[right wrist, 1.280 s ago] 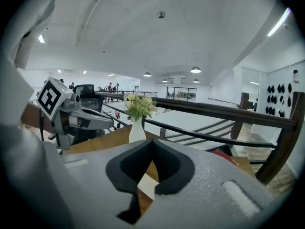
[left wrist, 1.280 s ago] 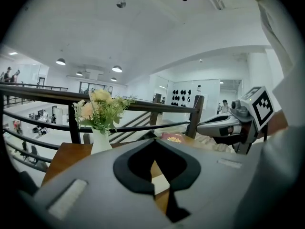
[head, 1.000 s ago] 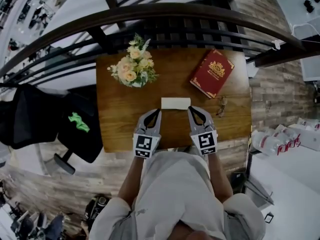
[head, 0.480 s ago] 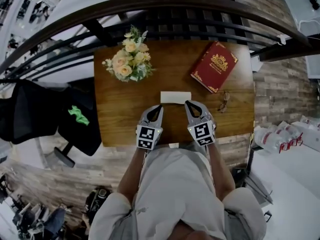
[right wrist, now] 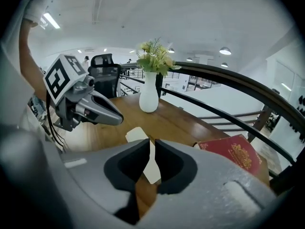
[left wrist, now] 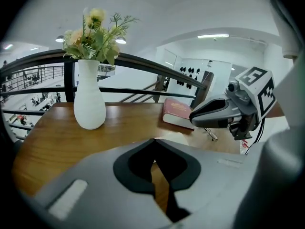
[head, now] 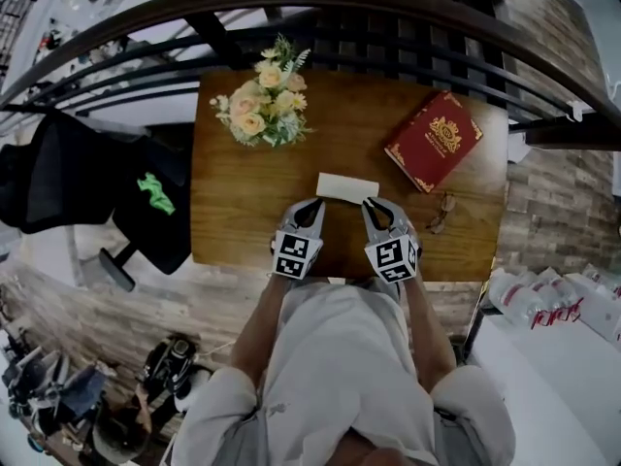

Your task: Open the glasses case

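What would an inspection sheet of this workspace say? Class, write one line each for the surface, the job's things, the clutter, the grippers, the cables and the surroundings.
surface: wooden table, brown, level.
job's things: white glasses case, lying flat on the table, looks closed.
clutter: vase of flowers; red book; glasses to the right of the case.
grippers: left gripper shut, empty; right gripper jaws a slit apart, just been opening, nothing between them; both tips at the case's near edge.
cables: thin dark leads hang under the left gripper.
surroundings: dark curved railing behind the table; black office chair to its left.
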Action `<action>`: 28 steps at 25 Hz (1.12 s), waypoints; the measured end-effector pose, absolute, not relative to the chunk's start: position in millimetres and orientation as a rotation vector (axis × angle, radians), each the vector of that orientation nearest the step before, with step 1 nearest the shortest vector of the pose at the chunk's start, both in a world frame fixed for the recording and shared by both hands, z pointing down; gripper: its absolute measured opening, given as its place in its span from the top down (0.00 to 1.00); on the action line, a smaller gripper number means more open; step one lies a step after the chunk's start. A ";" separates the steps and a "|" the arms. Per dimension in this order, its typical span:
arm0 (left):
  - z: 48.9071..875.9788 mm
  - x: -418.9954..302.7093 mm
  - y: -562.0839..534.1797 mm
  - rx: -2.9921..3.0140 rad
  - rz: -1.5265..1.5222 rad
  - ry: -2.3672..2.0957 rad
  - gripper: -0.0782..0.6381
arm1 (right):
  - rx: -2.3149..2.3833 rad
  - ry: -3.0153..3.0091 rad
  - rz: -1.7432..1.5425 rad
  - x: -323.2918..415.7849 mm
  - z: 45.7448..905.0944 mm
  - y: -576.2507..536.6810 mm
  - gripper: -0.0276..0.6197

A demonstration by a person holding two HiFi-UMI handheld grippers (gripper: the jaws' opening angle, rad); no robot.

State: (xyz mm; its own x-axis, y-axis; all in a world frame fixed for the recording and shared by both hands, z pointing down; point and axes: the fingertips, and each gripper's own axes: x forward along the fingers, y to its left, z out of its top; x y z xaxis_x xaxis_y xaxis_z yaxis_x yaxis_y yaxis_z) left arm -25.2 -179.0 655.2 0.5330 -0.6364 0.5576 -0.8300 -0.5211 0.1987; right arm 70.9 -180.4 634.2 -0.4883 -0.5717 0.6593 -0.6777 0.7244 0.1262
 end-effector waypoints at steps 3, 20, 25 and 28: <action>663.3 -20.1 -179.1 2.317 0.600 -1.195 0.86 | 0.903 -2.210 0.167 72.6 643.4 -183.9 0.87; 697.4 -12.5 -174.1 2.223 0.640 -1.194 0.86 | 0.614 -2.112 0.013 59.9 698.7 -189.8 0.52; 705.2 -9.6 -170.8 2.207 0.660 -1.177 0.86 | 0.542 -2.072 -0.018 57.8 715.3 -188.8 0.46; 711.5 -7.9 -169.0 2.198 0.683 -1.164 0.86 | 0.521 -2.035 -0.018 59.5 726.8 -191.0 0.46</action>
